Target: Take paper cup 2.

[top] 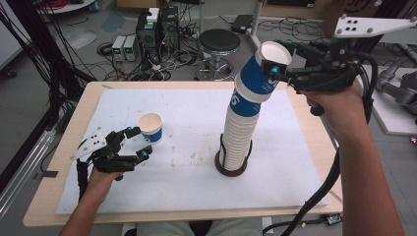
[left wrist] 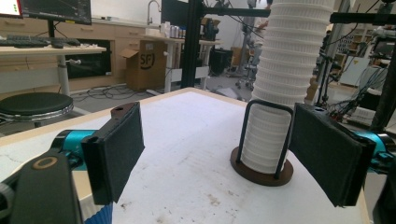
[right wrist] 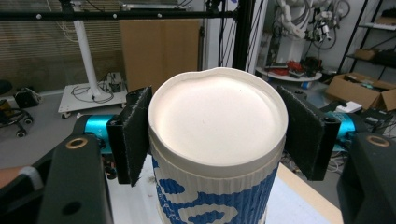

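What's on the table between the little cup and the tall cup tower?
Nothing: in the high view, bare, slightly smudged white mat lies between the single cup and the cup stack.

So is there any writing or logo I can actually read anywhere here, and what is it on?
"SF": black logo on the cardboard box under the desk, in the left gripper view.
White print on the blue band of the cups in the stack: partly hidden, not readable.
Monitor text at the top left of that view: too small to read.
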Motion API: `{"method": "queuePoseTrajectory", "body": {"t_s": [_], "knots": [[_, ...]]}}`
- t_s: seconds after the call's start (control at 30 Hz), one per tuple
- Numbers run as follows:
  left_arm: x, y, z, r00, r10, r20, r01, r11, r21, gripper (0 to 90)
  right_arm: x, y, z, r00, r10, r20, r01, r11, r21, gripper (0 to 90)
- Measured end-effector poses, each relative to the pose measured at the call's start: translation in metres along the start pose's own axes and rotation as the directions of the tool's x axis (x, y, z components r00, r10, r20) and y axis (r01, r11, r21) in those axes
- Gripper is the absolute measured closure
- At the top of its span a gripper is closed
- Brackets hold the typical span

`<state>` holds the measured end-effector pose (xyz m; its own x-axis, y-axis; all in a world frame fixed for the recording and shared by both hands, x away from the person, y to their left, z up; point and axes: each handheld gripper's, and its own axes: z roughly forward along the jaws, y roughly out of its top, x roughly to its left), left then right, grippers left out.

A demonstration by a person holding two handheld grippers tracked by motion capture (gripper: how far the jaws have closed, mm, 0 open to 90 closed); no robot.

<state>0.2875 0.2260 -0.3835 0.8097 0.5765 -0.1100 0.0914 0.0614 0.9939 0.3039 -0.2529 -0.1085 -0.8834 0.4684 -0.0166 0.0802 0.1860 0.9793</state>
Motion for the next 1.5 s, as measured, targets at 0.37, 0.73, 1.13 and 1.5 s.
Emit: {"method": "queuePoseTrajectory", "body": {"t_s": [0.37,0.73,1.13,1.5], "knots": [[-0.001,0.002,-0.001,1.0,0.003,0.005,-0.003,1.0,-0.006,18.0,0.02,-0.006,-0.021,0.9991,-0.04,-0.017,0.039,0.999,-0.028,31.5],[-0.002,0.003,0.0,0.9999,0.008,0.009,-0.008,0.9999,-0.007,18.0,0.038,-0.039,-0.032,0.9979,-0.029,-0.058,0.028,1.0,-0.011,31.5],[-0.002,0.001,0.001,1.0,0.004,0.009,-0.004,1.0,0.001,18.0,0.04,-0.085,-0.041,0.9971,0.017,-0.074,-0.014,0.999,0.032,31.5],[-0.001,-0.002,0.001,1.0,-0.001,0.005,0.001,1.0,0.004,18.0,0.035,-0.127,-0.034,0.9984,0.03,-0.047,-0.026,0.995,0.095,31.5]]}}
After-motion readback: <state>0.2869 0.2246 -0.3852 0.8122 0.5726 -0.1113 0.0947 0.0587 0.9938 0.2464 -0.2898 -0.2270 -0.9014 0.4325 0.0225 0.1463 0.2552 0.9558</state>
